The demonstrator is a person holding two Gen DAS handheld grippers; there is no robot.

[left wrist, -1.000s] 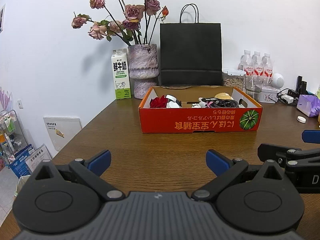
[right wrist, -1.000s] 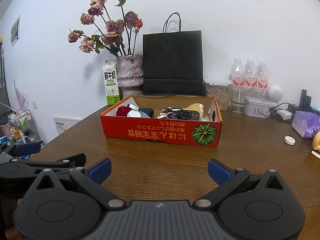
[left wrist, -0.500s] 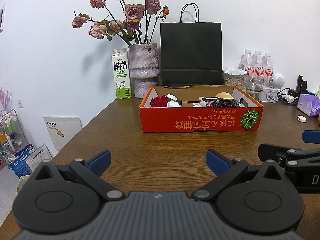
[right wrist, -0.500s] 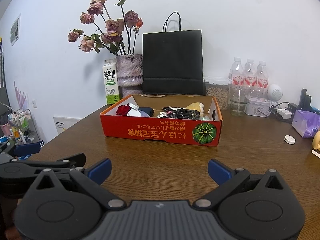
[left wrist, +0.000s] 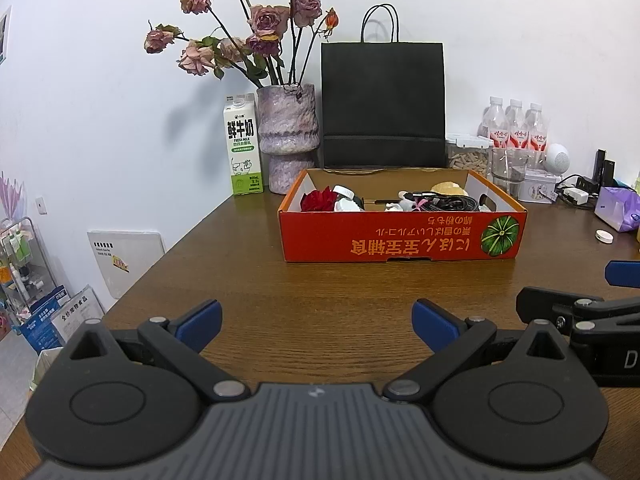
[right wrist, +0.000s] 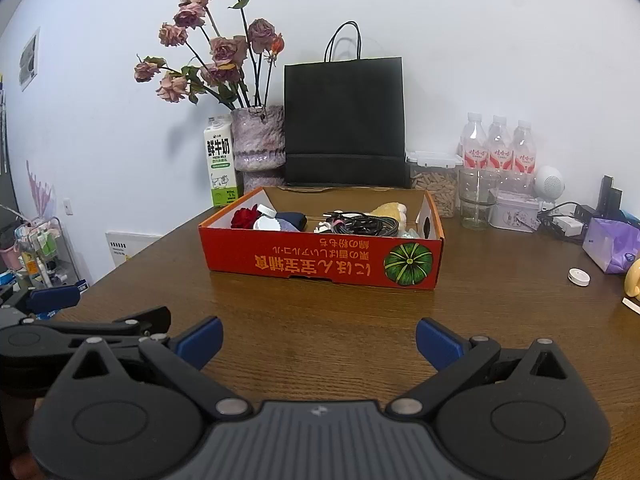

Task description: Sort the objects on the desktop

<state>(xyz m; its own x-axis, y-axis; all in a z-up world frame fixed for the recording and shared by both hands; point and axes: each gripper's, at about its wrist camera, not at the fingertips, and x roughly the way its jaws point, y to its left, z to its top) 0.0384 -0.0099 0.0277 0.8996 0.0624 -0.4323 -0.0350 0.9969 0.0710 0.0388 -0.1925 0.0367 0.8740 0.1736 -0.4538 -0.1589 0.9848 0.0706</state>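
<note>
An orange cardboard box (left wrist: 400, 240) (right wrist: 320, 256) with a pumpkin print stands on the wooden table (left wrist: 320, 292). It holds a red rose (left wrist: 318, 201), a white jar (right wrist: 267, 222), black cables (right wrist: 368, 224), a yellow item (right wrist: 390, 211) and other small things. My left gripper (left wrist: 316, 322) is open and empty, low over the table in front of the box. My right gripper (right wrist: 318, 340) is open and empty beside it. Each gripper shows at the edge of the other's view.
Behind the box stand a milk carton (left wrist: 243, 148), a vase of dried roses (left wrist: 288, 136) and a black paper bag (left wrist: 383, 106). At the right are water bottles (right wrist: 498, 144), a glass (right wrist: 476, 200), a tin (right wrist: 514, 210), a purple pouch (right wrist: 612, 250) and a white cap (right wrist: 579, 277).
</note>
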